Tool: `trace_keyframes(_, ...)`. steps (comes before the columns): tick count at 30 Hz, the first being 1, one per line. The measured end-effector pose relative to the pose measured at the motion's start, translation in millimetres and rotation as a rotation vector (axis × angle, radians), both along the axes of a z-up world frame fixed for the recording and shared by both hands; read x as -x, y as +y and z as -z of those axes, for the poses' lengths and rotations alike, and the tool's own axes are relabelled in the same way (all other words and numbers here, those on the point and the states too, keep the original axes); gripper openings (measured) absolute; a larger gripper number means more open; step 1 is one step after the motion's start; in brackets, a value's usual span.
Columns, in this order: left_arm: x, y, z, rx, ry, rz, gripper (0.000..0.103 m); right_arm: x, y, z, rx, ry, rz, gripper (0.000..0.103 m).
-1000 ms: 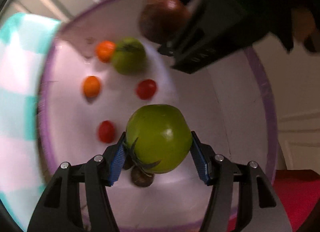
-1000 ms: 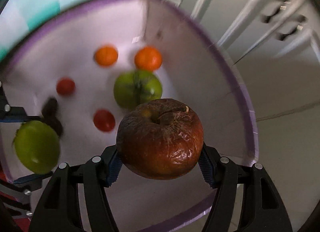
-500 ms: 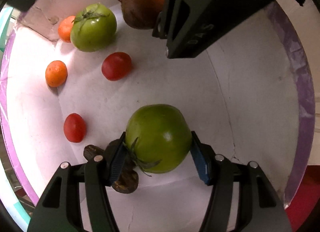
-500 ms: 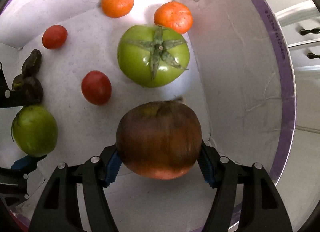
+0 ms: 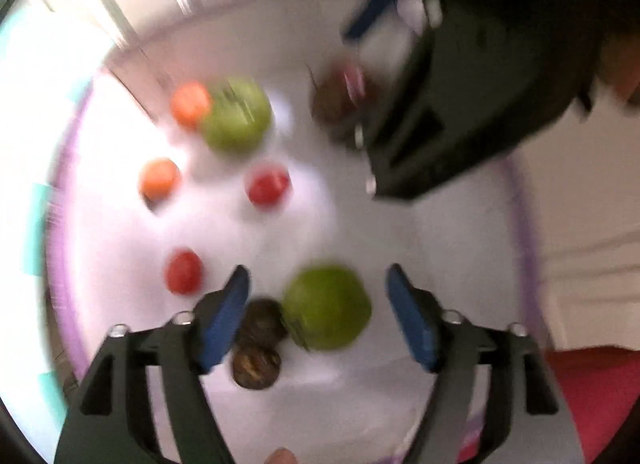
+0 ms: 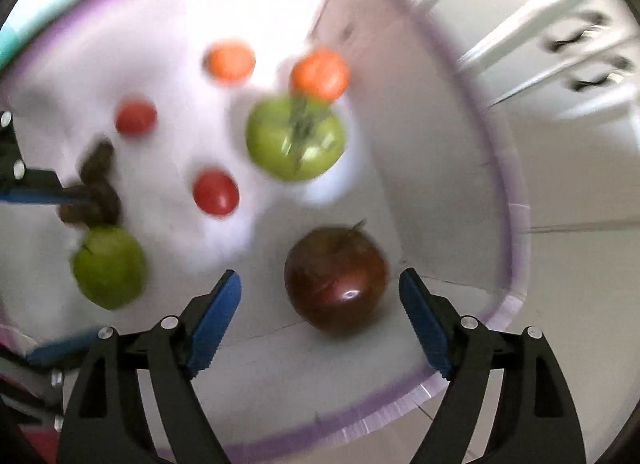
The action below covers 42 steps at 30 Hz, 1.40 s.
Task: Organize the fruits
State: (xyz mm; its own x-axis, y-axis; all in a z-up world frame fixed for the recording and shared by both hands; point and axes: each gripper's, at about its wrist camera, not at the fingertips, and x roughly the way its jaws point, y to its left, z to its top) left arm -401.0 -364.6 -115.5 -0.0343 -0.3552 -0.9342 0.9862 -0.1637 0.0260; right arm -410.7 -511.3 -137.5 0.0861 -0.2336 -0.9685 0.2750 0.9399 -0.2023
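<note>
Both fruits have left our grip since half a second ago: the green tomato and the dark apple, then clamped between the blue pads, now lie loose on the floor of the white bin.

Our left hand-held gripper (image 5: 318, 318) stands wide open. The small green tomato (image 5: 326, 310) lies between its fingers, nearer the right one, with a clear gap to each pad. Just left of it, against the left pad, sit two dark shrivelled fruits (image 5: 258, 340).

Further in on the white bin's (image 5: 460, 264) floor we see, from left to right, an orange fruit (image 5: 159, 180), a red cherry tomato (image 5: 183, 271), a second orange fruit (image 5: 190, 103) touching a large green tomato (image 5: 237, 119), and another red cherry tomato (image 5: 268, 186). The view is blurred.

Our right hand-held gripper (image 6: 320, 322) is also wide open and holds nothing. The dark apple (image 6: 336, 278) rests on the bin floor between its fingers, clear of both pads, near the purple-edged rim (image 6: 516, 248) at the bin's right wall. The large green tomato (image 6: 295, 139) lies beyond it, stem side up.
</note>
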Motion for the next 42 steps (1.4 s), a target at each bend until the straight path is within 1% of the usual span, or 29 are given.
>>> trace_keyframes(1, -4, 6, -16, 0.068, 0.002, -0.018, 0.085, 5, 0, -17, 0.018, -0.06, 0.019, 0.078)
trace_keyframes(2, -11, 14, -37, 0.152, 0.004, -0.039, 0.09, 13, 0, -40, 0.051, -0.151, 0.044, 0.081)
trace_keyframes(3, -19, 24, -64, 0.251, -0.001, -0.072, 0.095, 21, 1, -61, 0.088, -0.238, 0.065, 0.084)
trace_keyframes(4, -25, 30, -83, 0.308, -0.008, -0.098, 0.101, 28, 2, -82, 0.126, -0.321, 0.084, 0.088)
trace_keyframes(5, -31, 38, -102, 0.366, -0.012, -0.122, 0.101, 38, 4, -107, 0.17, -0.43, 0.108, 0.088)
trace_keyframes(6, -35, 43, -122, 0.424, -0.018, -0.15, 0.101, 44, 4, -124, 0.191, -0.504, 0.124, 0.088)
trace_keyframes(7, -39, 53, -147, 0.502, -0.031, -0.194, 0.101, 49, 8, -139, 0.206, -0.579, 0.143, 0.088)
trace_keyframes(8, -45, 63, -166, 0.559, -0.043, -0.229, 0.101, 56, 11, -155, 0.206, -0.672, 0.169, 0.089)
trace_keyframes(9, -50, 73, -182, 0.599, -0.059, -0.267, 0.102, 63, 15, -163, 0.197, -0.741, 0.196, 0.089)
trace_keyframes(10, -49, 78, -193, 0.611, -0.075, -0.298, 0.102, 65, 19, -164, 0.185, -0.773, 0.215, 0.099)
trace_keyframes(11, -51, 83, -201, 0.611, -0.092, -0.331, 0.102, 70, 21, -169, 0.159, -0.795, 0.241, 0.099)
trace_keyframes(12, -43, 87, -206, 0.605, -0.103, -0.354, 0.102, 69, 21, -166, 0.101, -0.803, 0.28, 0.099)
trace_keyframes(13, -46, 89, -207, 0.575, -0.108, -0.38, 0.102, 68, 21, -158, 0.069, -0.794, 0.303, 0.099)
trace_keyframes(14, -48, 88, -204, 0.534, -0.105, -0.398, 0.102, 65, 20, -149, 0.015, -0.757, 0.355, 0.099)
trace_keyframes(15, -48, 86, -201, 0.501, -0.1, -0.405, 0.102, 66, 20, -132, -0.018, -0.725, 0.396, 0.099)
trace_keyframes(16, -48, 82, -191, 0.448, -0.098, -0.401, 0.102, 66, 24, -121, -0.048, -0.692, 0.44, 0.099)
trace_keyframes(17, -46, 79, -180, 0.422, -0.105, -0.395, 0.102, 70, 28, -103, -0.091, -0.661, 0.508, 0.099)
trace_keyframes(18, -42, 77, -170, 0.379, -0.117, -0.389, 0.102, 72, 30, -88, -0.137, -0.634, 0.571, 0.099)
trace_keyframes(19, -42, 74, -159, 0.342, -0.115, -0.376, 0.102, 73, 30, -77, -0.165, -0.619, 0.61, 0.099)
trace_keyframes(20, -40, 72, -141, 0.308, -0.106, -0.359, 0.101, 74, 31, -63, -0.202, -0.598, 0.663, 0.099)
trace_keyframes(21, -37, 69, -119, 0.283, -0.098, -0.347, 0.101, 72, 33, -50, -0.216, -0.572, 0.695, 0.099)
trace_keyframes(22, -34, 67, -108, 0.246, -0.092, -0.336, 0.101, 73, 39, -42, -0.216, -0.54, 0.719, 0.098)
trace_keyframes(23, -31, 66, -98, 0.212, -0.09, -0.327, 0.101, 72, 45, -31, -0.195, -0.495, 0.734, 0.098)
trace_keyframes(25, -30, 65, -85, 0.172, -0.074, -0.327, 0.101, 69, 54, -22, -0.141, -0.436, 0.729, 0.098)
trace_keyframes(27, -32, 64, -77, 0.146, -0.07, -0.341, 0.101, 66, 58, -21, -0.101, -0.414, 0.697, 0.098)
trace_keyframes(29, -35, 64, -74, 0.134, -0.055, -0.359, 0.101, 66, 58, -19, -0.075, -0.396, 0.698, 0.098)
trace_keyframes(33, -36, 65, -72, 0.126, -0.053, -0.359, 0.101, 68, 55, -21, -0.064, -0.397, 0.694, 0.098)
trace_keyframes(38, -31, 65, -69, 0.117, -0.059, -0.341, 0.101, 61, 59, -25, -0.04, -0.412, 0.64, 0.098)
trace_keyframes(42, -29, 67, -68, 0.116, -0.058, -0.34, 0.101, 57, 59, -27, -0.034, -0.424, 0.62, 0.098)
